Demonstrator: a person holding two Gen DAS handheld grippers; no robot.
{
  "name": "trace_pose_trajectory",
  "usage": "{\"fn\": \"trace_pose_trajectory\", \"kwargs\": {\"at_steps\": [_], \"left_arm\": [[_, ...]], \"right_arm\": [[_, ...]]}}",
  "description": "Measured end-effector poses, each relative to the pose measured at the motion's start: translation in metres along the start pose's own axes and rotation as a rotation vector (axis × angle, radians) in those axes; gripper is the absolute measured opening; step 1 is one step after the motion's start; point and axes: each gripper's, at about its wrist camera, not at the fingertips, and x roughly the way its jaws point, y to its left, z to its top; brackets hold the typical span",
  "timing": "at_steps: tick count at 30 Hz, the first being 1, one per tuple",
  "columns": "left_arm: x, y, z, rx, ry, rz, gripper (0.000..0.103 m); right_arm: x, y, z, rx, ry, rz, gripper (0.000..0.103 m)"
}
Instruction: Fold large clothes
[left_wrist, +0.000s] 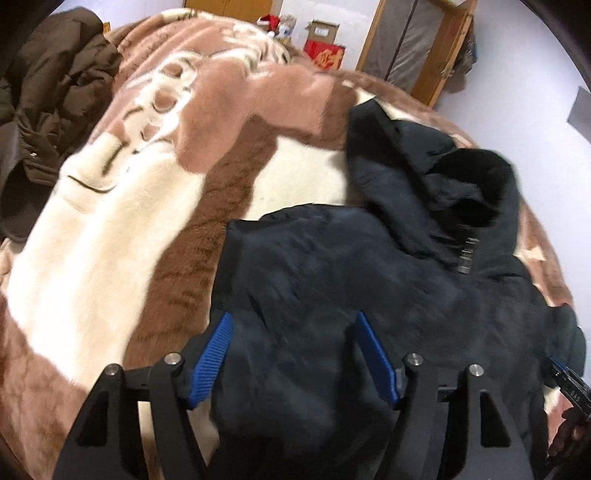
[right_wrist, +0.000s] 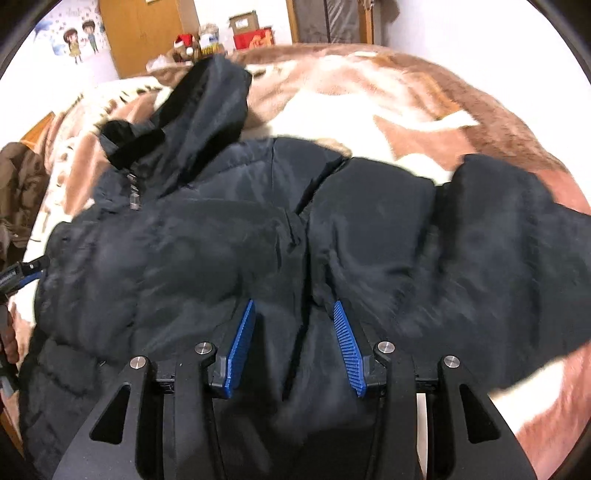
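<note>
A bed under one plush brown, pink and cream blanket (left_wrist: 110, 258) carries two coats: one dark navy hooded jacket (left_wrist: 351, 295) spread near its edge, hood away from the person, and one brown coat (left_wrist: 48, 110) heaped well apart at the far side. The fold looks barely begun, so next a sleeve or side must be gripped and brought across the body. Two tools hover above the jacket, the left hand-held gripper (left_wrist: 291, 354) wide, the right hand-held gripper (right_wrist: 293, 347) narrower, neither holding fabric.

Both tongs, left tongs (left_wrist: 291, 354) and right tongs (right_wrist: 293, 347), angle downward with blue pads (right_wrist: 240, 350) spread apart, gripping nothing.
</note>
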Motion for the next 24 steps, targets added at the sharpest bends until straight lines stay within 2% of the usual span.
{"fn": "trace_pose_trajectory", "kwargs": {"at_steps": [4,11,14,17,20,24], "left_arm": [[-0.058,-0.022,-0.029,0.049,-0.054,-0.034,0.07],[-0.142,-0.066,-0.095,0.119,-0.07,-0.121,0.07],[-0.164,-0.08,-0.114,0.117,-0.07,-0.142,0.071],[-0.18,-0.09,-0.126,0.134,-0.072,-0.129,0.071],[-0.187,-0.101,-0.131,0.132,-0.069,-0.133,0.071],[-0.186,-0.12,-0.132,0.171,-0.081,-0.102,0.071]], "right_arm": [[-0.055,-0.019,-0.027,0.09,-0.046,0.043,0.046],[-0.125,-0.056,-0.08,0.209,-0.097,0.064,0.047],[-0.141,-0.078,-0.095,0.267,-0.103,0.061,0.048],[-0.151,-0.101,-0.102,0.327,-0.105,0.039,0.048],[-0.16,-0.124,-0.104,0.371,-0.128,0.027,0.049],[-0.16,-0.155,-0.101,0.446,-0.152,0.017,0.05]]}}
